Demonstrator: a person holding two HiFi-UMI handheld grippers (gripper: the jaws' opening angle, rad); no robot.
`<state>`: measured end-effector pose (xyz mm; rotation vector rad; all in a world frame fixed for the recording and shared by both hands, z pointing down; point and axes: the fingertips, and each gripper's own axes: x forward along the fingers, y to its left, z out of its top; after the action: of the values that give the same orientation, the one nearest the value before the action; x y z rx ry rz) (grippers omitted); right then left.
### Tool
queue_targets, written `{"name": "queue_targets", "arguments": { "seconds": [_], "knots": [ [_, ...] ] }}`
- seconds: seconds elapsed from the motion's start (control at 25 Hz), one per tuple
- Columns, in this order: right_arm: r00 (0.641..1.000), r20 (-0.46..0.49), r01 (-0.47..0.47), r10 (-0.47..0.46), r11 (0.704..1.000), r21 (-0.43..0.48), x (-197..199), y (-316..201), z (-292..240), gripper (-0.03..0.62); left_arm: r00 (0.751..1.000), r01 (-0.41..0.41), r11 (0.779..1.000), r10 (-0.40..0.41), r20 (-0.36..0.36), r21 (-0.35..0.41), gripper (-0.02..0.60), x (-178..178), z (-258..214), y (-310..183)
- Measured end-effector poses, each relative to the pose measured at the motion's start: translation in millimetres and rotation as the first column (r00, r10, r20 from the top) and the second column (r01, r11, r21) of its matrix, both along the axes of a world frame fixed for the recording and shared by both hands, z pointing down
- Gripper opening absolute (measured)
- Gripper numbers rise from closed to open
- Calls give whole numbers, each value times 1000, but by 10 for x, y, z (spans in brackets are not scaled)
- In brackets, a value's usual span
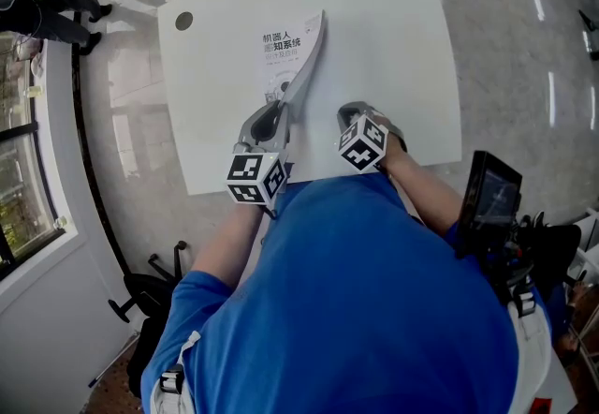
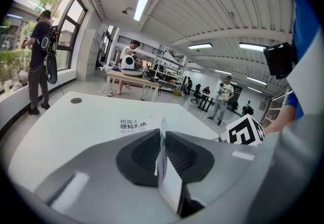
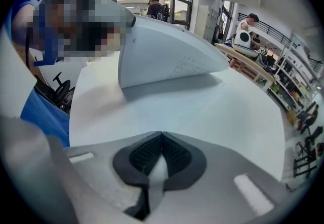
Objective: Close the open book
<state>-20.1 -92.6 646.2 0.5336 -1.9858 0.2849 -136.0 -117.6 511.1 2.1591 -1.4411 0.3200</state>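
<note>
The book (image 1: 285,54) lies at the centre of the white table (image 1: 402,37), its titled half tipped up and leaning toward the frame's right. The left gripper (image 1: 272,119) is clamped narrowly on that half's near edge. The right gripper (image 1: 356,114), jaws together on nothing, sits just right of it. Likely risks: the thin, glossy edge slipping from the ribbed black pads (image 2: 144,153) — or the half dropping onto the right gripper. The table looks smooth, so the book might slide.
</note>
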Motion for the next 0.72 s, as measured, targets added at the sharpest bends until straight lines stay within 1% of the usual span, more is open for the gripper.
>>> {"name": "queue_targets", "arguments": {
  "seconds": [0.2, 0.4, 0.72],
  "knots": [
    [1000, -4, -2, 2, 1000, -1, 4, -10, 2, 3, 996, -55, 998, 54, -74, -12, 40, 167, 17, 15],
    [1000, -3, -4, 4, 1000, -5, 5, -7, 13, 3, 985, -71, 997, 66, -157, -24, 38, 204, 34, 31],
    [1000, -4, -2, 2, 1000, -8, 10, -7, 9, 3, 971, -103, 994, 94, -219, -30, 37, 260, 29, 45]
  ]
}}
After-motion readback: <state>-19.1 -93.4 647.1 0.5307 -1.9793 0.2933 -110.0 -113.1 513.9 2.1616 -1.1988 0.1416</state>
